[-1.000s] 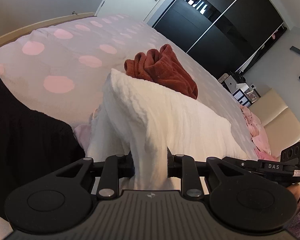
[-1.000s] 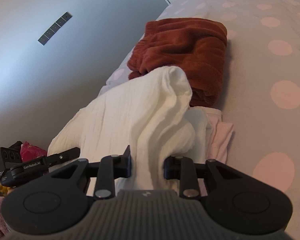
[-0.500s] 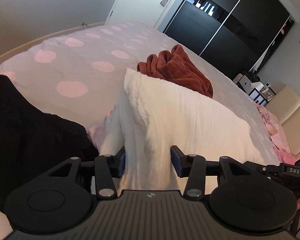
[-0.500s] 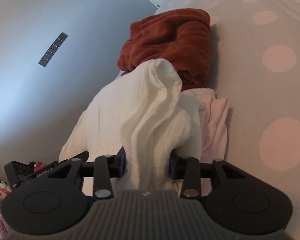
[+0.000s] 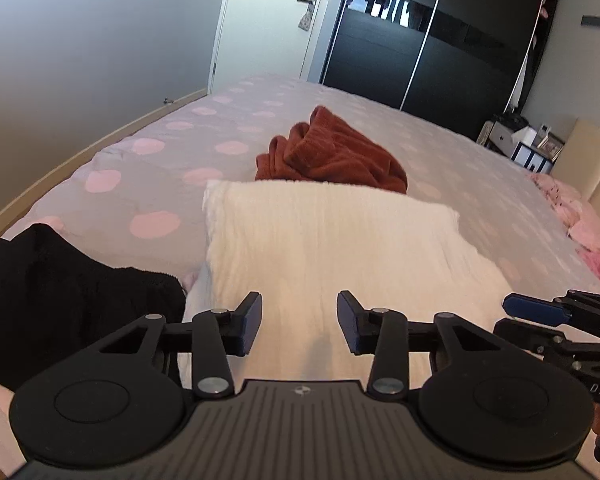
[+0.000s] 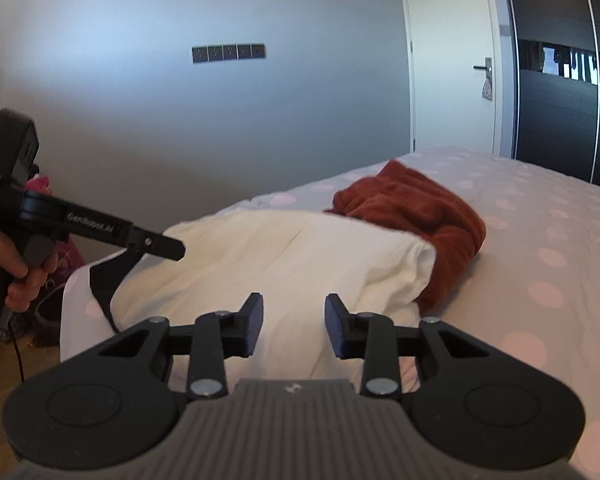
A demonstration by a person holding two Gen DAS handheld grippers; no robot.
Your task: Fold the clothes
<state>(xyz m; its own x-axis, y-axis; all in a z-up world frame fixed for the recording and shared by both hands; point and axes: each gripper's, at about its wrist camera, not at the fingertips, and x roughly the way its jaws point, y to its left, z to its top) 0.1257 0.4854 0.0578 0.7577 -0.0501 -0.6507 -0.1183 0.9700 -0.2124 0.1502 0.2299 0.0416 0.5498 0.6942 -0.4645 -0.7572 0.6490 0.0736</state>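
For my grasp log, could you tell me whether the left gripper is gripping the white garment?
No, the left gripper stands open, with the white garment lying flat beyond its pads.

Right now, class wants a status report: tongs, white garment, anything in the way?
Both tongs, left and right, open, nothing gripped. White garment lies folded on bed. Rust-red garment touching its far edge.

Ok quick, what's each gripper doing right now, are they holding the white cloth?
Left gripper: open, holding nothing; the white cloth lies flat beyond it.
Right gripper: open, holding nothing; jaws apart above the cloth.
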